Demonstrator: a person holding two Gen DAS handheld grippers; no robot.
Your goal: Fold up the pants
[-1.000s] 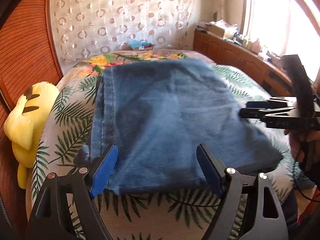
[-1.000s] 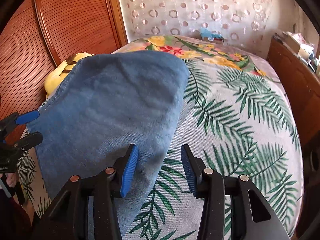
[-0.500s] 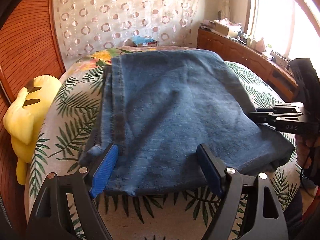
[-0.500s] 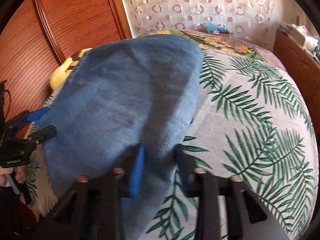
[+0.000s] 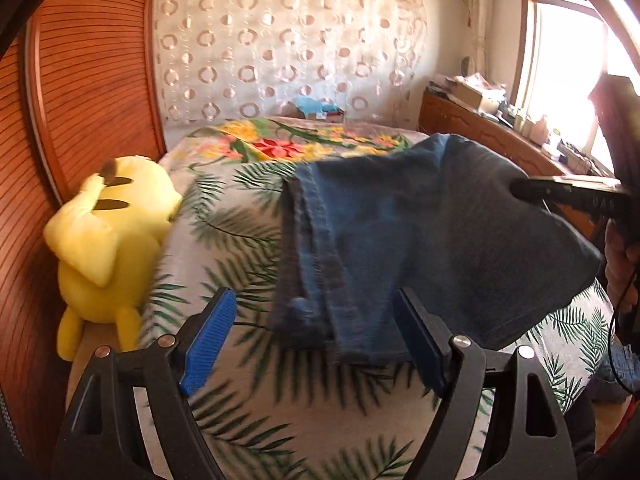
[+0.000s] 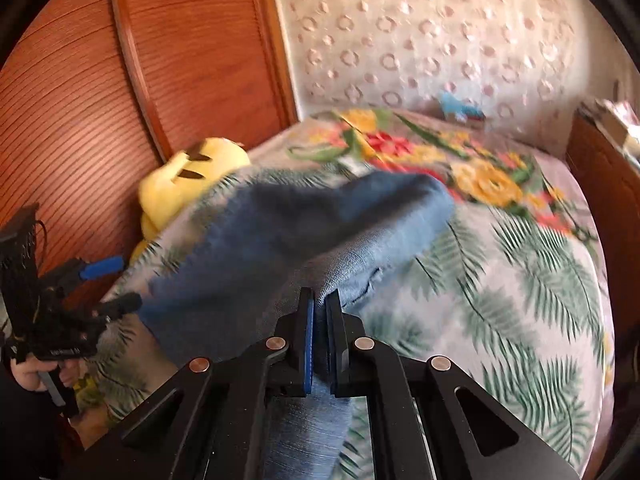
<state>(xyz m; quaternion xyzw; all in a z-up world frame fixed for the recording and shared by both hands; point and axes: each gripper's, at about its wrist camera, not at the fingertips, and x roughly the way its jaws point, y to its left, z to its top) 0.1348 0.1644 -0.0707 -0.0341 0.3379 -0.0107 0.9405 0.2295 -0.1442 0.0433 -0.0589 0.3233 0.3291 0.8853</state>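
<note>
Denim of the jeans [image 6: 320, 240] sits pinched in the clenched right gripper [image 6: 319, 320]; only the left view shows the left gripper [image 5: 316, 344] spread wide, empty, over bedspread [image 5: 280, 392].

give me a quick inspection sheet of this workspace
surface: bed with a palm-leaf and flower cover
job's things: blue jeans, folded; one edge is lifted off the bed and the rest lies on it
clutter: yellow plush toy at the bed's edge by the wooden panel
grippers: right claw shut on the jeans; left claw open, nothing between its pads
cables: thin dark cable hangs near the person's hand
surroundings: wooden sideboard with small items, bright window, patterned wall
</note>
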